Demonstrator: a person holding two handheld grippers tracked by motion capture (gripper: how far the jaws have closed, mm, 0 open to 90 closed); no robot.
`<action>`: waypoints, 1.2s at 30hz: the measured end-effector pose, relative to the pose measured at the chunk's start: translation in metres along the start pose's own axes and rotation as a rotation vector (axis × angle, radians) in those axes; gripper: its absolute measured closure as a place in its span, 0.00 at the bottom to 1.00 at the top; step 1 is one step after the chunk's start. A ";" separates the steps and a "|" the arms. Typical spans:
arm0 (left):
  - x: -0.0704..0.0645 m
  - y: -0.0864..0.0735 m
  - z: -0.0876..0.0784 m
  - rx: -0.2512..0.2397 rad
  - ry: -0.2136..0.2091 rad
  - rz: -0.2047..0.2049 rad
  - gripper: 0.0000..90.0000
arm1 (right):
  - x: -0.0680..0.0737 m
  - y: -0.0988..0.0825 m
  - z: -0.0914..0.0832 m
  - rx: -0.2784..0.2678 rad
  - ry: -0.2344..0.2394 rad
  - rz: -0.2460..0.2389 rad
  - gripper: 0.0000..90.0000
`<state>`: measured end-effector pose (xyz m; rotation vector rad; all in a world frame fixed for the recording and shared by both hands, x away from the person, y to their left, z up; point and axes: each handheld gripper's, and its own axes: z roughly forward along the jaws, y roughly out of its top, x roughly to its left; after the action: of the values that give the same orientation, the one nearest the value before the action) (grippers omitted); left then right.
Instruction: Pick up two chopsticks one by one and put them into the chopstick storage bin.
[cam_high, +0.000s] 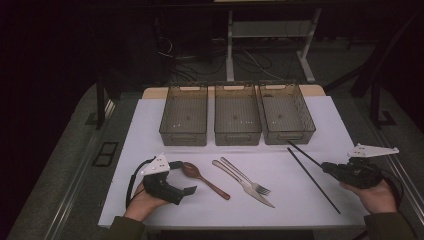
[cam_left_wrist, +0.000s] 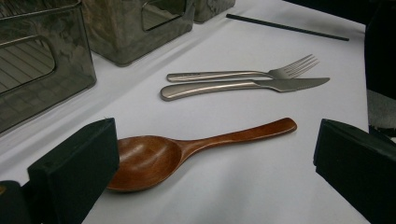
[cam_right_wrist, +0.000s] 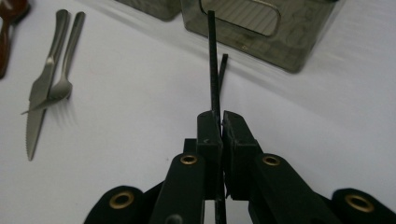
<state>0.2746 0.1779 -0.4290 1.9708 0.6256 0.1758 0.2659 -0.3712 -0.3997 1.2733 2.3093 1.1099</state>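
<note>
A black chopstick (cam_right_wrist: 214, 70) is clamped between the jaws of my right gripper (cam_right_wrist: 220, 122), and it points toward the bins. In the high view my right gripper (cam_high: 326, 167) hovers at the table's right side, with the held chopstick (cam_high: 305, 155) sticking out to the left. A second black chopstick (cam_high: 315, 184) lies flat on the white mat. My left gripper (cam_high: 183, 177) stands open low over the mat. A brown wooden spoon (cam_left_wrist: 154, 156) lies between its jaws, untouched. In the left gripper view the gripper (cam_left_wrist: 215, 172) has one jaw beside the spoon's bowl.
A steel fork (cam_high: 252, 184) and knife (cam_high: 239, 181) lie side by side at mid-table. Three translucent grey bins (cam_high: 183, 137) (cam_high: 237, 137) (cam_high: 288, 136) stand in a row at the back of the white mat (cam_high: 150, 130). Dark floor and table legs lie beyond.
</note>
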 end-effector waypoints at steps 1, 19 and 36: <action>0.000 0.000 0.000 0.003 -0.001 0.000 0.00 | 0.001 0.001 0.000 -0.002 0.006 0.004 0.95; -0.005 0.000 0.001 -0.001 -0.010 0.001 0.00 | 0.020 0.034 0.009 -0.056 0.062 -0.007 0.95; -0.007 0.002 0.001 -0.007 -0.008 0.000 0.00 | 0.041 0.061 0.027 -0.071 0.103 -0.027 0.95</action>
<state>0.2697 0.1731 -0.4273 1.9636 0.6196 0.1700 0.2944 -0.3056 -0.3684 1.1825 2.3301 1.2641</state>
